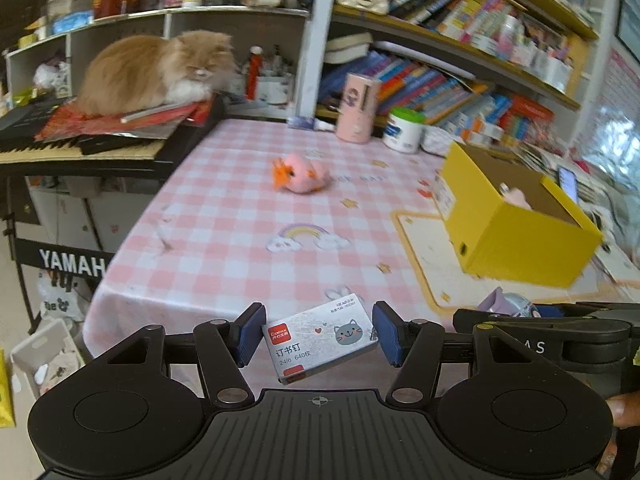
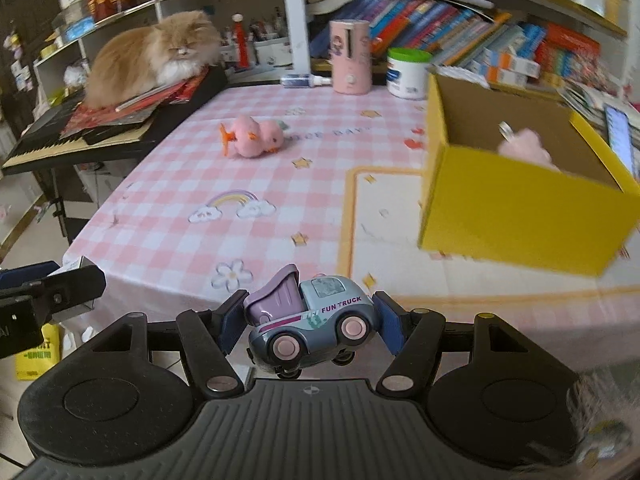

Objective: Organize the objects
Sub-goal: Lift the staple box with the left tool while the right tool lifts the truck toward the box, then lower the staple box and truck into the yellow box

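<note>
My left gripper [image 1: 319, 334] is shut on a small white staple box [image 1: 320, 342] with a cat picture, held above the near table edge. My right gripper [image 2: 310, 322] is shut on a blue and purple toy truck [image 2: 310, 320] marked FUN TRUCK. That truck [image 1: 508, 306] also shows at the right in the left wrist view. A yellow cardboard box [image 1: 520, 236] [image 2: 516, 208] stands open at the right with a pink item [image 2: 526, 148] inside. A pink plush toy [image 1: 302, 174] [image 2: 254, 136] lies mid-table.
A fluffy orange cat [image 1: 156, 72] [image 2: 152, 56] sits on papers atop a keyboard [image 1: 80, 148] at the left. A pink canister [image 2: 350, 56] and a white jar [image 2: 408, 74] stand at the table's back before bookshelves [image 1: 460, 60]. The pink checked tablecloth [image 2: 180, 184] covers the table.
</note>
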